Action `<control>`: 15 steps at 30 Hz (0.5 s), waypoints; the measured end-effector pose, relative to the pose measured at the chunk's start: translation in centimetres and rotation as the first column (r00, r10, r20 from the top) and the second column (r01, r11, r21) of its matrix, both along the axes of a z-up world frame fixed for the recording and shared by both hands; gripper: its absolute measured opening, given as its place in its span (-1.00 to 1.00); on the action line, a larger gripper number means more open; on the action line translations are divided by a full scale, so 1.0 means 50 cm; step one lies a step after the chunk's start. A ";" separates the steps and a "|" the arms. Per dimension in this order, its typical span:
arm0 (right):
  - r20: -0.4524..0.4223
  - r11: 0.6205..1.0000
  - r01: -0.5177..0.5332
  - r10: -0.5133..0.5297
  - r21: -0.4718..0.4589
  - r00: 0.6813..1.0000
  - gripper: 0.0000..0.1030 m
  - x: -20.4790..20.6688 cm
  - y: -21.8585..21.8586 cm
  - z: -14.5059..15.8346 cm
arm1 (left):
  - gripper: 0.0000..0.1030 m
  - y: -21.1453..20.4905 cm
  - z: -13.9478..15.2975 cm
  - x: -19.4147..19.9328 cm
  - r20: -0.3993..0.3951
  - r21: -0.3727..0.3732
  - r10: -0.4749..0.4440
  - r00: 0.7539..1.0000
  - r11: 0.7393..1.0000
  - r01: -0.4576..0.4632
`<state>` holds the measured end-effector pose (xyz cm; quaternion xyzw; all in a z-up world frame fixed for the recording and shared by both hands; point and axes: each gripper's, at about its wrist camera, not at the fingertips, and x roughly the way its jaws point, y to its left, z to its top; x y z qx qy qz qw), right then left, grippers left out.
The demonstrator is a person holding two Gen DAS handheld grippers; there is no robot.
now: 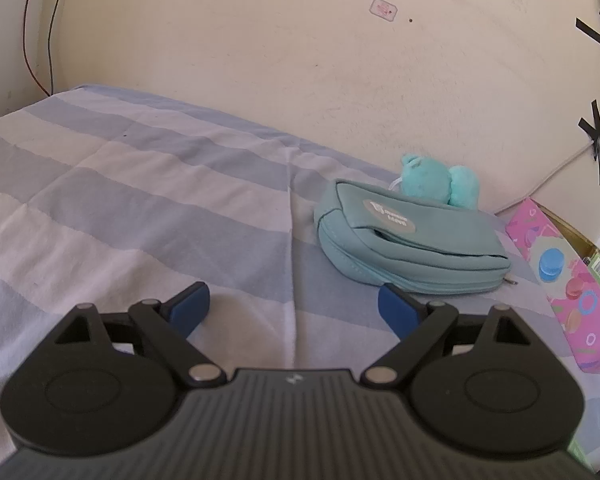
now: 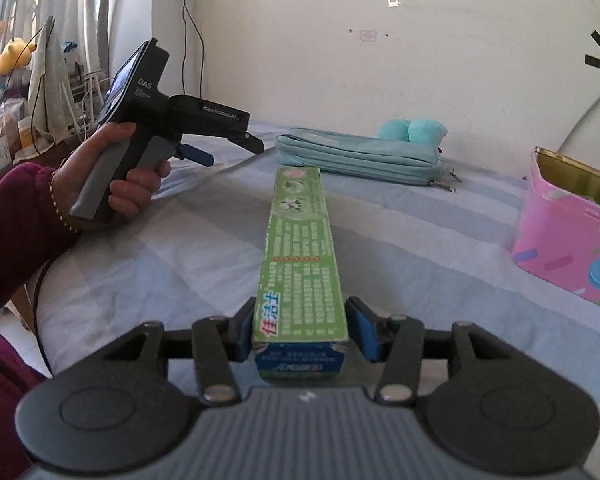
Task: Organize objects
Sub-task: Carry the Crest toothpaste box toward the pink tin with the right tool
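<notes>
My right gripper (image 2: 300, 328) is shut on the near end of a long green toothpaste box (image 2: 300, 256), which points away from me above the striped bedsheet (image 2: 204, 240). A pink open box (image 2: 568, 240) stands to the right; a green item sticks out of it. My left gripper (image 1: 294, 304) is open and empty, low over the bedsheet (image 1: 140, 200), with a teal pouch (image 1: 412, 248) ahead to the right. The left gripper also shows in the right wrist view (image 2: 228, 148), held by a hand. The pink box shows at the right edge of the left wrist view (image 1: 568, 280).
A teal plush toy (image 1: 440, 184) lies behind the pouch against the wall; both show in the right wrist view, pouch (image 2: 360, 156), toy (image 2: 412, 130). Cluttered shelves with a yellow plush (image 2: 12, 56) stand at far left. Cables run along the wall.
</notes>
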<state>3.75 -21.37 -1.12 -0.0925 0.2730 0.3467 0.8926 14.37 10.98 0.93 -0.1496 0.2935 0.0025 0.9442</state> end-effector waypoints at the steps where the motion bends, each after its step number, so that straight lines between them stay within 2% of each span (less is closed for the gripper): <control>1: -0.002 1.000 0.003 -0.003 0.003 1.000 -0.01 0.001 -0.001 0.000 | 0.80 -0.001 0.000 0.000 0.000 0.000 0.000 1.000 1.000 0.000; 15: -0.015 1.000 0.015 -0.015 0.008 1.000 0.12 0.003 -0.004 -0.004 | 0.83 -0.001 0.002 -0.002 -0.002 0.000 -0.005 1.000 1.000 0.005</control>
